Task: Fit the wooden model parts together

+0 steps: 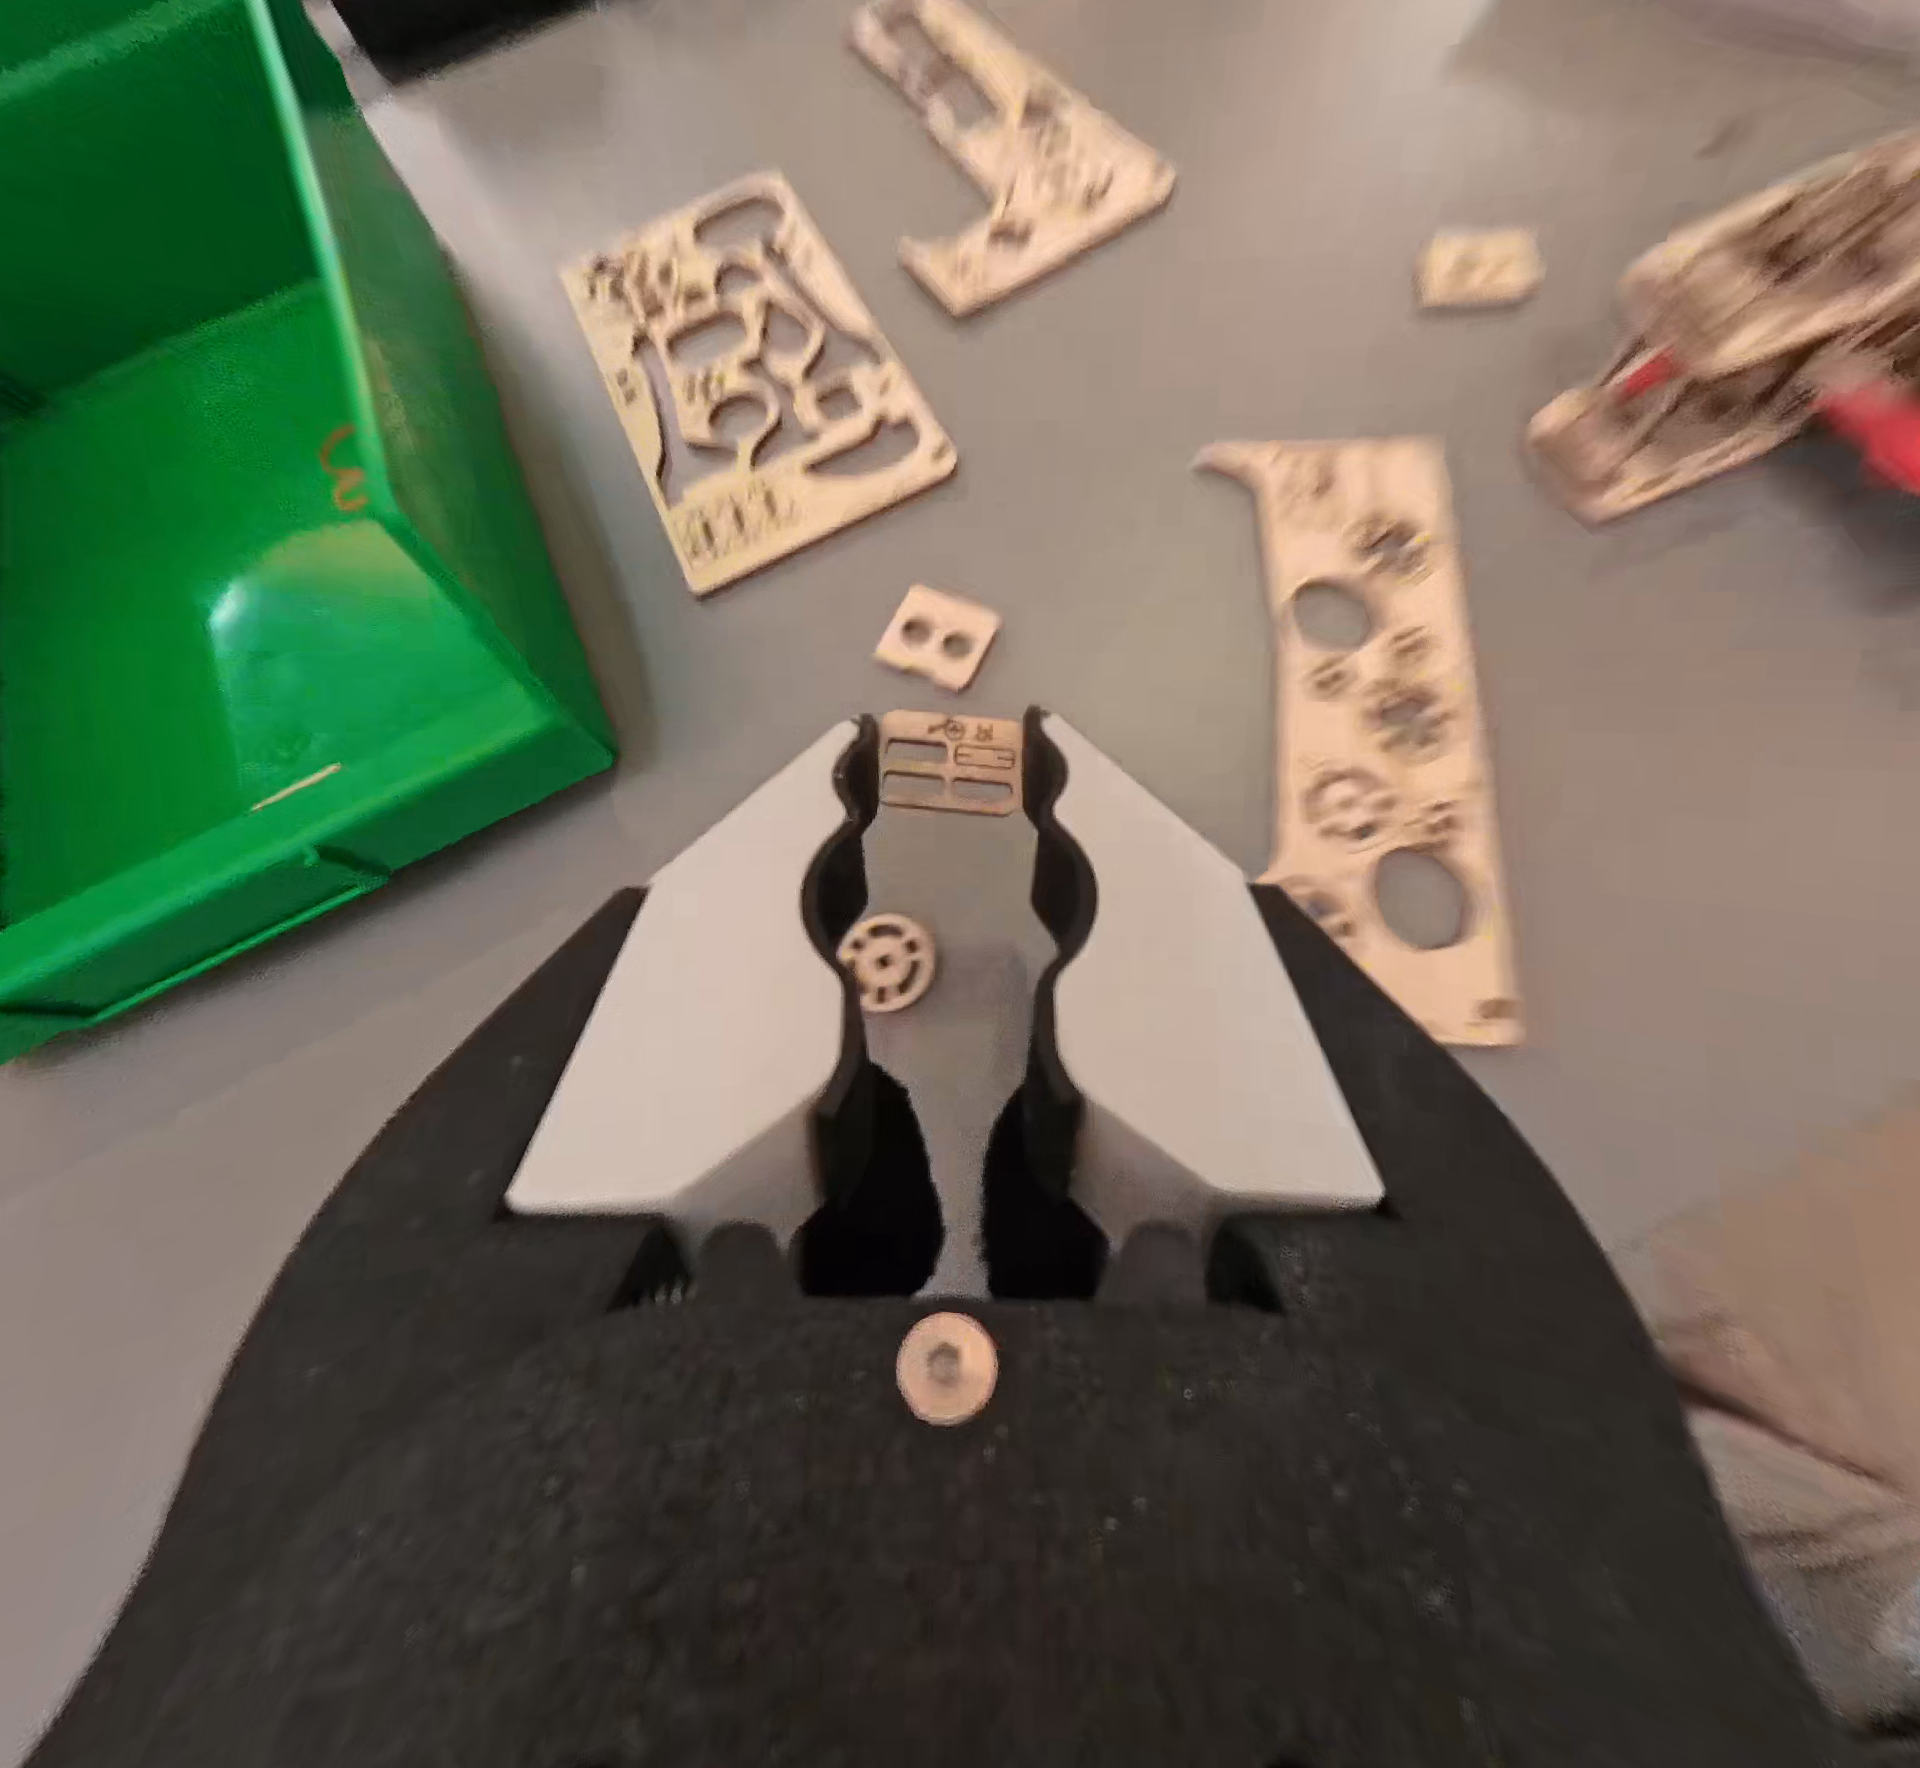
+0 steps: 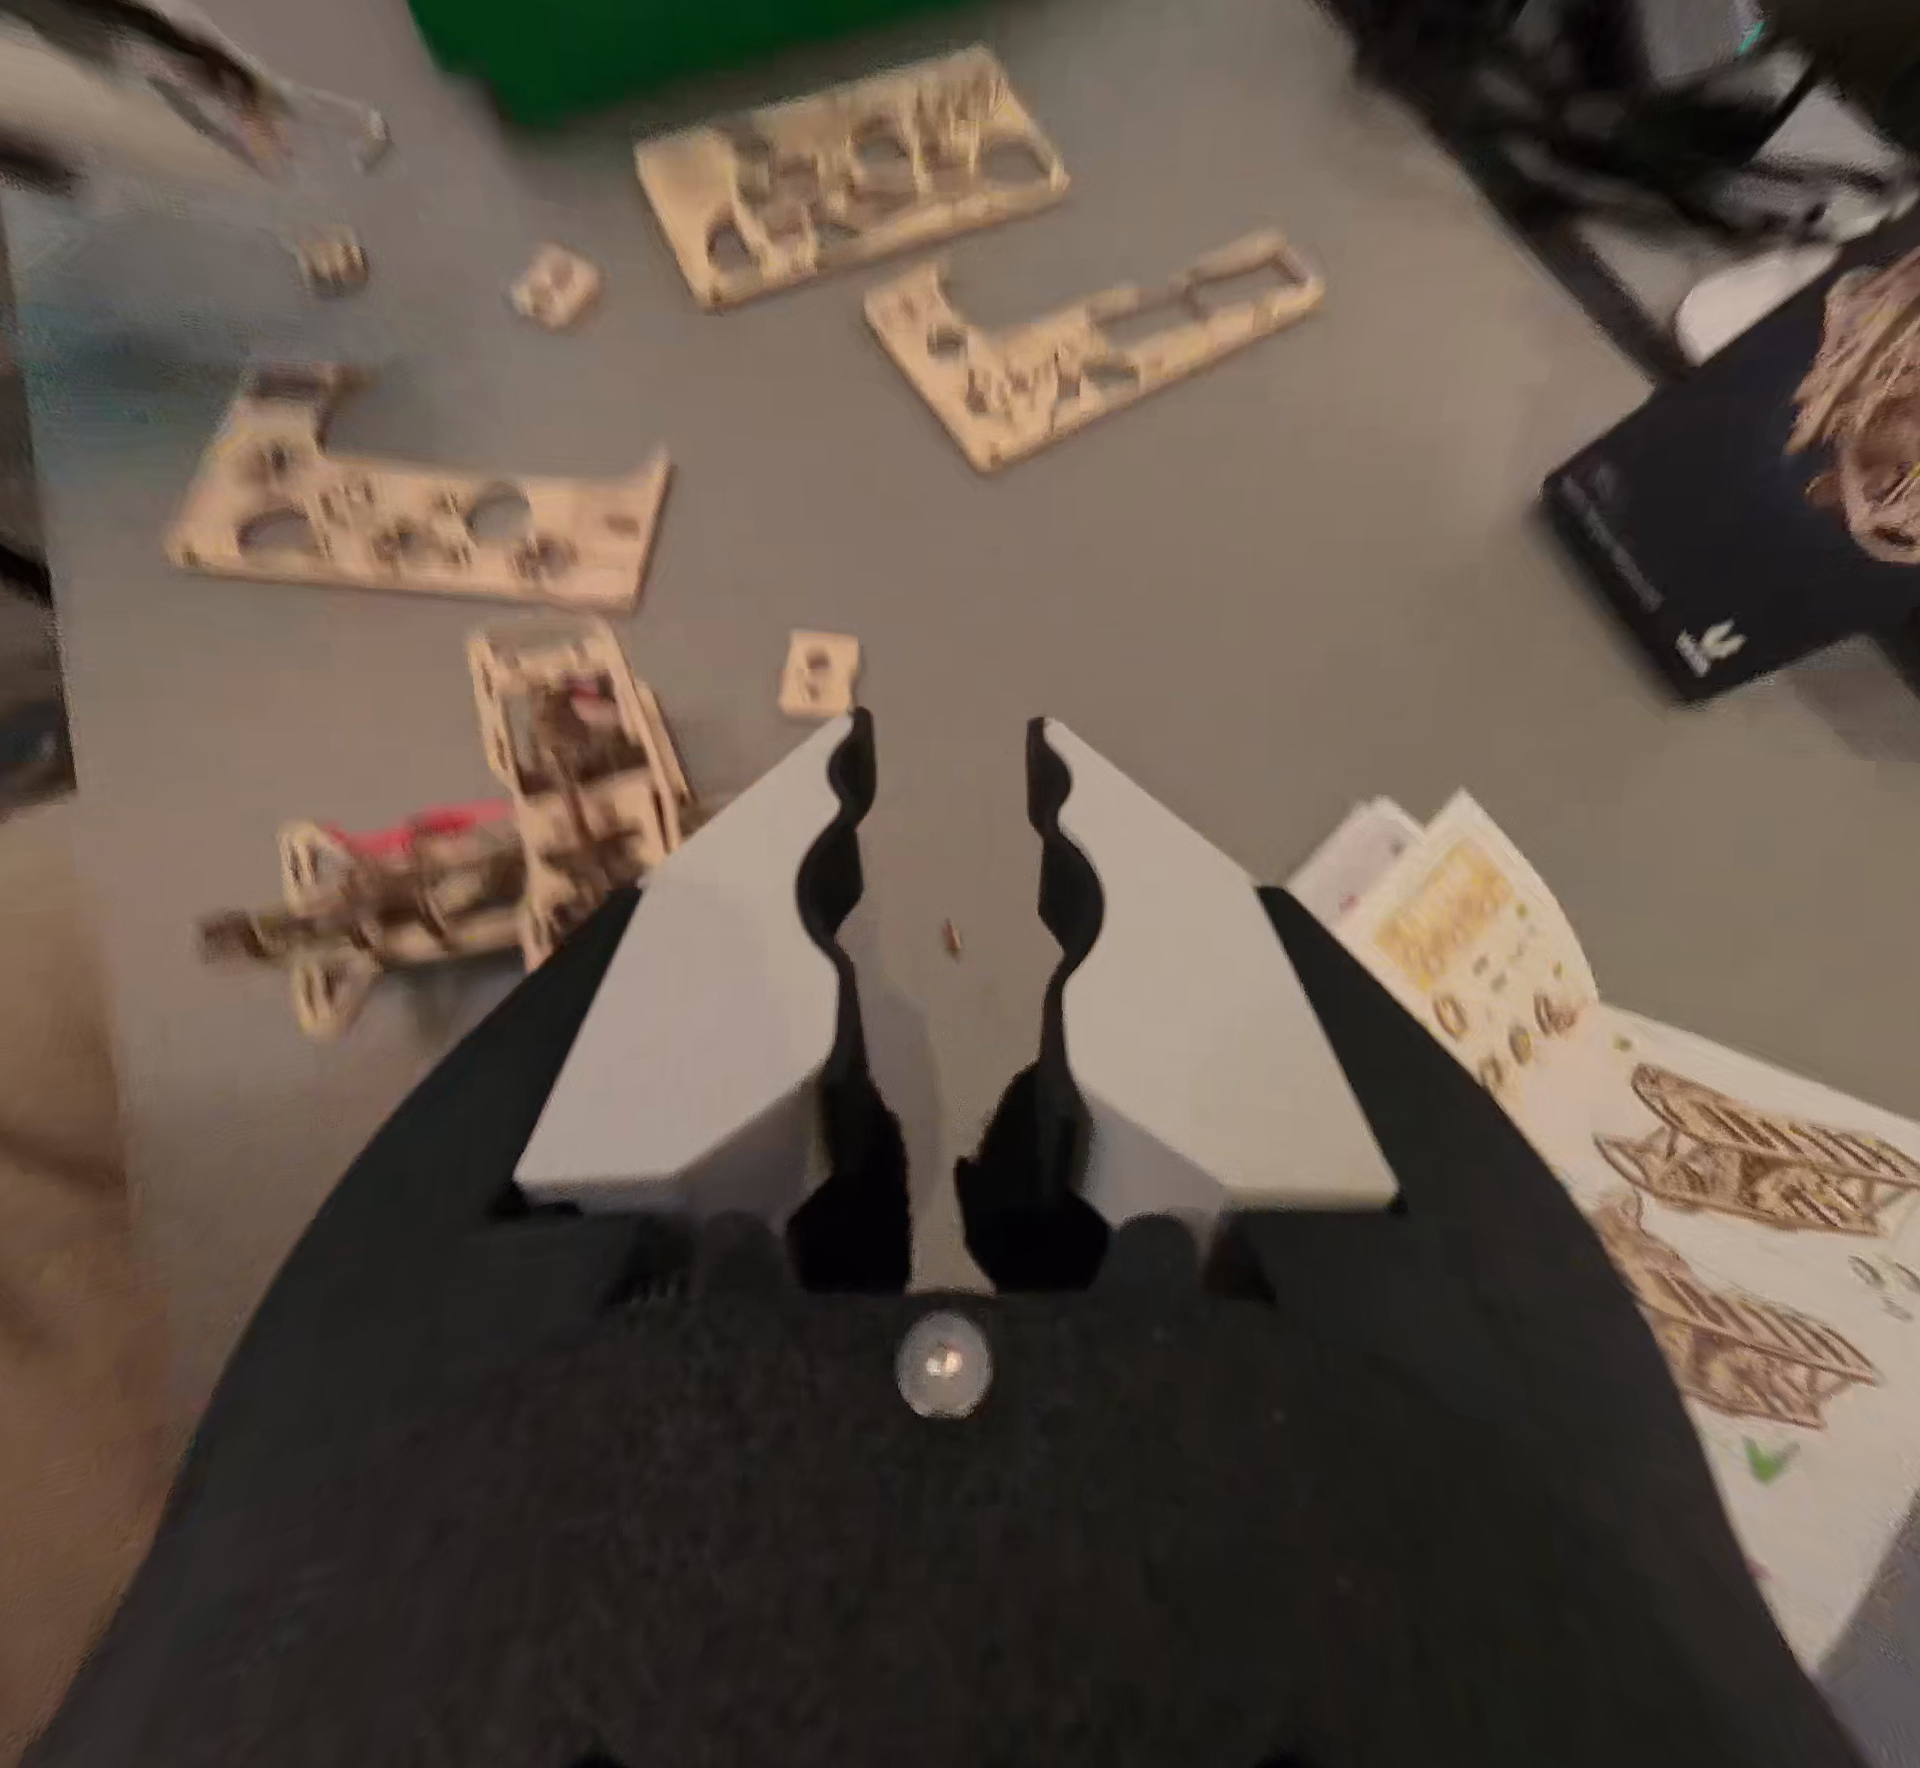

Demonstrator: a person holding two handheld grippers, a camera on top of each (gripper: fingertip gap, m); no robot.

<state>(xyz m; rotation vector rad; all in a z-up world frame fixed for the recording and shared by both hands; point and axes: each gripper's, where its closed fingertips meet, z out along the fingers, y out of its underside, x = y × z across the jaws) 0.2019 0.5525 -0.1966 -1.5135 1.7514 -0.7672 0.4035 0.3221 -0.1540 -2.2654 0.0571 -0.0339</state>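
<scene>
Green bin [image 1: 260,471] is sitting on the grey table [image 1: 1091,523], left of punched wooden sheets [image 1: 753,383]. Part-built wooden model [image 2: 540,814] is lying near the right gripper [image 2: 948,731], whose fingers are standing spread, holding nothing. Left gripper [image 1: 948,731] is pinching a small slotted wooden plate [image 1: 951,762]; a wooden gear [image 1: 886,962] is lying beneath.

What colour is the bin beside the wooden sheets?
Bright green; the bin shows best in the left wrist view.

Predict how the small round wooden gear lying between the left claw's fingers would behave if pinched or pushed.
The round gear looks thin and flat, so probably light and likely to slide across the smooth grey table. Its cut-out spokes suggest it may snap if squeezed hard. Lying flat, it seems hard to get under.
</scene>
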